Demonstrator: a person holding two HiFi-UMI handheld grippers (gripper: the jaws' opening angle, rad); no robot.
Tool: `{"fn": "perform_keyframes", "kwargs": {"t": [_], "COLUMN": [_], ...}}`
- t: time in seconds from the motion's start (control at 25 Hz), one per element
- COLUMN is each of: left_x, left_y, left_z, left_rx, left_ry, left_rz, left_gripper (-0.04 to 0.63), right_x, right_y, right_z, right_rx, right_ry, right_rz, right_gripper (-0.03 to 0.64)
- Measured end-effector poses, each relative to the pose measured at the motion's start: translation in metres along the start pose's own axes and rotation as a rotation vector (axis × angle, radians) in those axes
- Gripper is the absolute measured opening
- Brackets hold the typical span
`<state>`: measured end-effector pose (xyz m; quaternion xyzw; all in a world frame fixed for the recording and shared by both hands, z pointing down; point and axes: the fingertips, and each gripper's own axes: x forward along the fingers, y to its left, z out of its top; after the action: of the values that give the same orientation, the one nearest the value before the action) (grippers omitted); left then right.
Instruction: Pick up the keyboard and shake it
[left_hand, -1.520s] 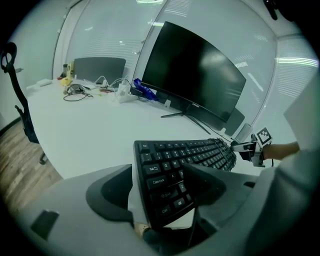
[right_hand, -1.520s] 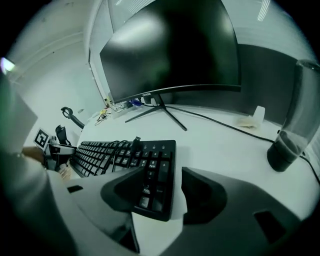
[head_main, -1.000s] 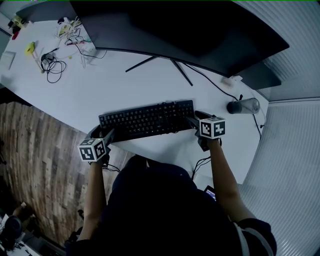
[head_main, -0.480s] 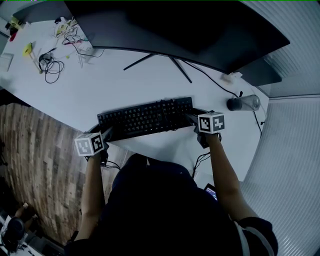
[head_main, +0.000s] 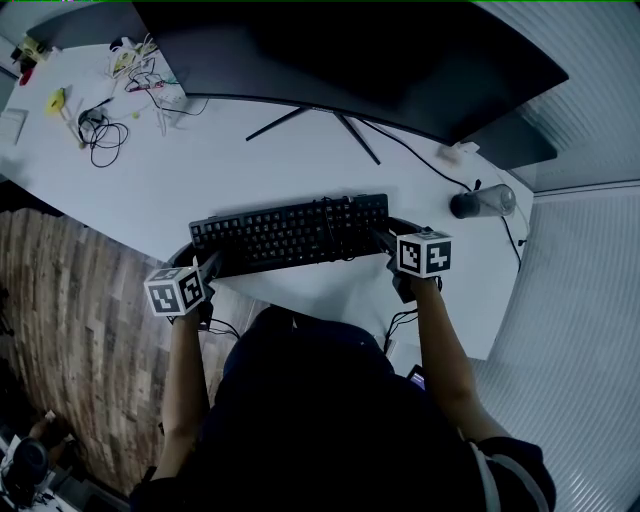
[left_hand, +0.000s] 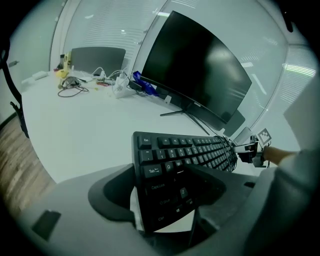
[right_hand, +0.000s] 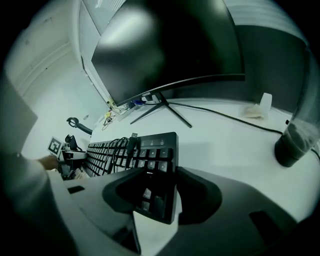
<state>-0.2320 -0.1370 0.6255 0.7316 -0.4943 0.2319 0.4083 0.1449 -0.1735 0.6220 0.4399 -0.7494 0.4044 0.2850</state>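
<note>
A black keyboard (head_main: 290, 232) lies crosswise at the near edge of the white desk (head_main: 200, 170), with a loose cable coiled on its right part. My left gripper (head_main: 212, 265) is shut on its left end; in the left gripper view the jaws (left_hand: 165, 185) clamp the keyboard (left_hand: 190, 150) around the Tab and Caps Lock keys. My right gripper (head_main: 385, 240) holds the right end, and its jaws are still closing. In the right gripper view (right_hand: 157, 195) the keyboard's number pad (right_hand: 152, 155) sits tight between them. The keyboard casts a shadow on the desk beneath it.
A wide curved monitor (head_main: 350, 50) on a splayed stand (head_main: 320, 125) fills the back of the desk. A dark tumbler (head_main: 482, 203) lies at the right, next to a cable. Tangled cables and small items (head_main: 100, 130) sit at the far left. Wooden floor (head_main: 70, 300) lies beyond the desk's left edge.
The keyboard has shifted a little left and away from me, with both grippers on its ends. The left gripper's cube moved left along with it.
</note>
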Motion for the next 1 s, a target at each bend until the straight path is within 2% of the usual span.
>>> {"fn": "perform_keyframes", "kwargs": {"t": [0.24, 0.52, 0.68, 0.84, 1.0], "left_x": [-0.013, -0.012, -0.014, -0.026, -0.053], "left_y": [-0.013, -0.023, -0.029, -0.032, -0.038], "left_z": [0.02, 0.025, 0.036, 0.052, 0.081], "left_rx": [-0.005, -0.115, -0.132, -0.096, 0.01], "left_ry": [-0.102, -0.239, -0.295, -0.337, -0.39], "left_rz": [-0.061, -0.176, -0.215, -0.215, -0.144], "left_gripper": [0.302, 0.302, 0.302, 0.302, 0.302], "right_x": [-0.046, -0.115, -0.142, -0.156, -0.155], "right_y": [0.019, 0.063, 0.084, 0.092, 0.079], "right_z": [0.039, 0.103, 0.121, 0.125, 0.118], "right_rx": [-0.103, -0.384, -0.489, -0.506, -0.414], "right_ry": [-0.114, -0.297, -0.388, -0.471, -0.535], "right_rz": [-0.063, -0.196, -0.248, -0.254, -0.199], "right_gripper": [0.201, 0.201, 0.201, 0.201, 0.201]}}
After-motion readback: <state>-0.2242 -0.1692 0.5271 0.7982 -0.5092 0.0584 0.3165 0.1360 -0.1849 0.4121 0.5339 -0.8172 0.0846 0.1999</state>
